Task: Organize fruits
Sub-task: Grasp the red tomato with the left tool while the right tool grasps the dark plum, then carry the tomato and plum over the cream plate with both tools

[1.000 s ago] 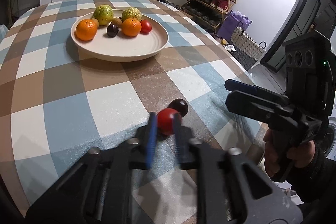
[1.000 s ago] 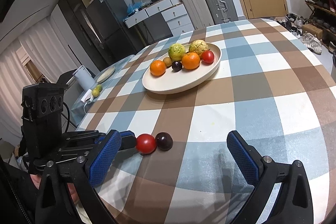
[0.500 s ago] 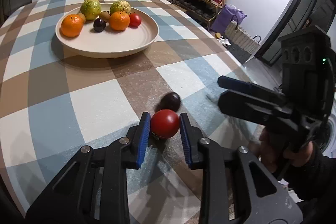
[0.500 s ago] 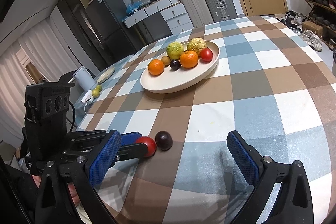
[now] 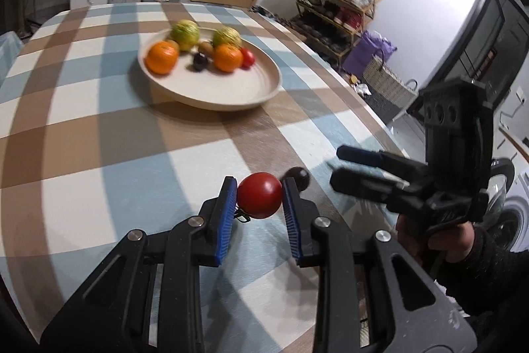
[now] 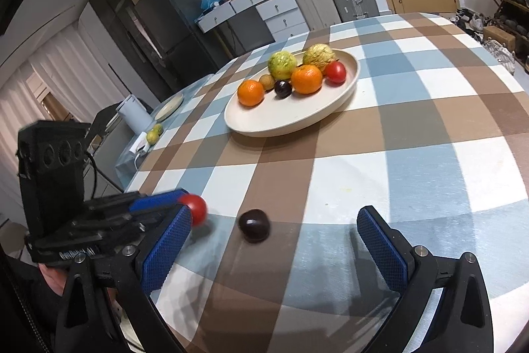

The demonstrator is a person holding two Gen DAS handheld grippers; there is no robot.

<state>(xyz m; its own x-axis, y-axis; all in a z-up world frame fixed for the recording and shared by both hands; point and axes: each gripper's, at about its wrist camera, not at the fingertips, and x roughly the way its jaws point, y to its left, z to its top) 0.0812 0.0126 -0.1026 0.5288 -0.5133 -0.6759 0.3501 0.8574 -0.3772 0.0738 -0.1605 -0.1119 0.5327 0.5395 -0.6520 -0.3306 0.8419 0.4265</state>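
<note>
Your left gripper clamped on the red tomato just above the checked tablecloth, your right gripper spread wide with the dark plum lying loose before it, fruit plate farther back.

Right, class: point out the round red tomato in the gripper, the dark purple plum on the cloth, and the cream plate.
Round red tomato (image 5: 259, 195), left wrist view, front face.
Dark purple plum (image 6: 254, 224), right wrist view, top.
Cream plate (image 6: 281, 118), right wrist view, bare floor.
</note>
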